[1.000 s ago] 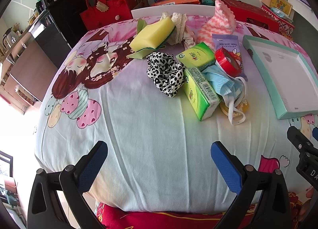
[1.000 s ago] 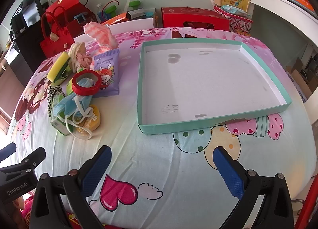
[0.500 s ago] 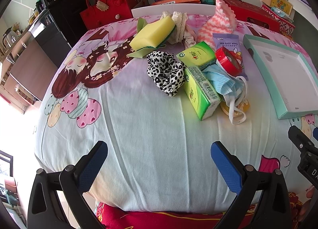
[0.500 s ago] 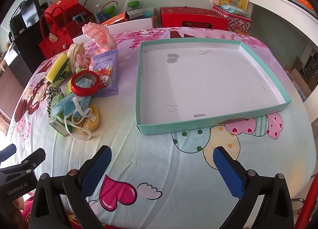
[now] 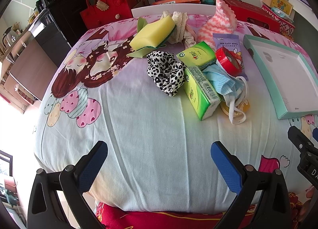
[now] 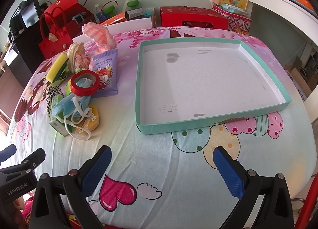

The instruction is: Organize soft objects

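Tray (image 6: 140,93) holds nothing (soft objects (image 6: 79,81) beside).

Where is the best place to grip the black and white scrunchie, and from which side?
Probably the scrunchie's near, bunched lobe, from above with the open left gripper. That side faces bare sheet, while its right edge lies against the green tissue pack.
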Tool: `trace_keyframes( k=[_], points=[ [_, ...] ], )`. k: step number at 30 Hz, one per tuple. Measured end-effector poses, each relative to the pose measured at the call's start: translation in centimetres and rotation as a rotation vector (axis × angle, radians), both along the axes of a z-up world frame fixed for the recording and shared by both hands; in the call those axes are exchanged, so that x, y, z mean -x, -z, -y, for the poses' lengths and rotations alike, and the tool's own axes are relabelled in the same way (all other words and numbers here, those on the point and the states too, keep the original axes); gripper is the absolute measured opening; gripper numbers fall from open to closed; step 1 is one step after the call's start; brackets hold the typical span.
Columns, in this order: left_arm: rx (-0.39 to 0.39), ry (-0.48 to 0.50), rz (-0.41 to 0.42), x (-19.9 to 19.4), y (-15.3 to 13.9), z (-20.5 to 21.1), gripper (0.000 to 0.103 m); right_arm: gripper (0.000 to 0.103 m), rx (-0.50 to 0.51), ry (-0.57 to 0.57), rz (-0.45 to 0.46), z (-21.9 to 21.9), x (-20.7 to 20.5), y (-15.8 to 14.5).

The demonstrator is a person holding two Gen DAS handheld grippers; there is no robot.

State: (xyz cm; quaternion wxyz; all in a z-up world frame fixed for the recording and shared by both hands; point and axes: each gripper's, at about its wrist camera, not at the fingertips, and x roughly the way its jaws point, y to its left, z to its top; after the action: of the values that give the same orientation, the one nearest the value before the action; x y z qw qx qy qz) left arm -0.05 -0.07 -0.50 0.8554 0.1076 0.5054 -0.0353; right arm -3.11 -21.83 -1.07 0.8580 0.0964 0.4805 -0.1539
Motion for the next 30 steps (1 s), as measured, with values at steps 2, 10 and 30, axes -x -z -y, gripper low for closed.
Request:
trace_keyframes(
  k=[2, 10, 30],
  points=[
    [0.005, 0.000, 0.000, 0.0, 0.0, -0.1, 0.103, 0.103, -0.001, 0.000, 0.001, 0.0, 0.0, 0.0],
    [0.138, -0.019, -0.020, -0.5, -0.6, -1.5, 0.103, 0.103, -0.021, -0.013, 0.061, 0.1, 0.8, -0.9],
    [0.424, -0.144, 0.089, -8.9, -5.3, -4.8, 0.103, 0.103, -0.062, -0.184, 0.139, -2.9, -7.5, -5.7]
  ],
)
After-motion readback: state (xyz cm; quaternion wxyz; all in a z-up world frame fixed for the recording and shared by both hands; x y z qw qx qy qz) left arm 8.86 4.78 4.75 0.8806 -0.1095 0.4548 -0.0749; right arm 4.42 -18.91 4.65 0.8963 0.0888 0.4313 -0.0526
